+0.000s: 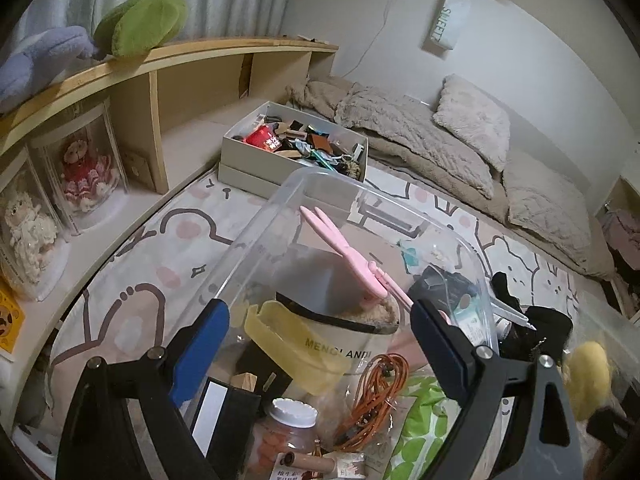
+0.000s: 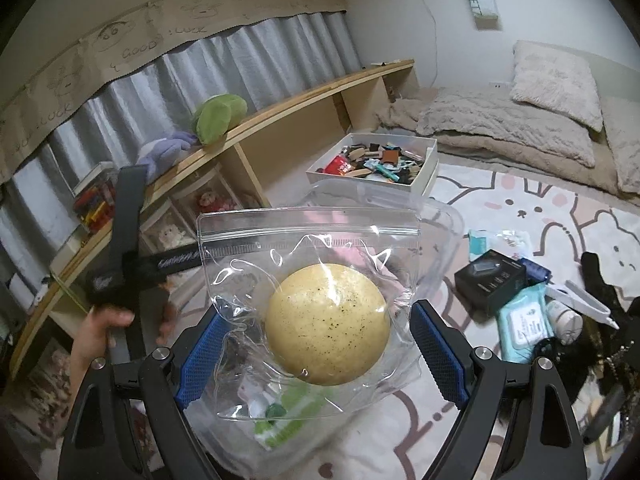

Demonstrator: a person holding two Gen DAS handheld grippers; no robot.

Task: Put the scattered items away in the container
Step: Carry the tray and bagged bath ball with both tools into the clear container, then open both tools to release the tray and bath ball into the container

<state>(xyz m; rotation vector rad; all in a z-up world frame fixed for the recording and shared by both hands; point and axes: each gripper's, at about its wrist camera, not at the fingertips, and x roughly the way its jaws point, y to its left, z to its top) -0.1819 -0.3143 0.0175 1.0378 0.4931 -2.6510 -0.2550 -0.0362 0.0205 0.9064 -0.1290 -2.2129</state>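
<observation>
While hanging over the clear container (image 1: 320, 176), left tongs (image 1: 320, 308) spread wide, released, nothing pinched between the blue pads (image 1: 200, 344). Below them, a container already heaped: pink clip (image 1: 348, 256), yellow tray (image 1: 288, 340), orange cable (image 1: 376, 392), white-lidded jar (image 1: 292, 416), green-patterned pack (image 1: 424, 432). All of it down on the bunny-print rug (image 1: 160, 248), white box (image 1: 248, 160) of odds and ends beyond. Off at the right edge, a blurred glimpse of yellow, likely the other hand's load.

Over to the right wrist. Right tongs (image 2: 318, 314) set wide yet grasping: clear zip pouch (image 2: 312, 240) caught by its two side edges, yellow speckled ball (image 2: 328, 324) bulging low inside. Held in the air just above the near end of the container, green-patterned pack showing through the film underneath. Left out on the rug to the right: black box (image 2: 492, 280), wipes pack (image 2: 524, 324).

Risks, as a guess: slick film and a weighty ball, so a slip out of the pinch before the drop; a full container, so a landing on top of the heap and a roll over the rim; left tongs close by, so a possible bump.

Orientation: zip strip up and away from the camera, sealed bottom toward the tongs; long axis, by a narrow margin, from bottom to zip, upright.
</observation>
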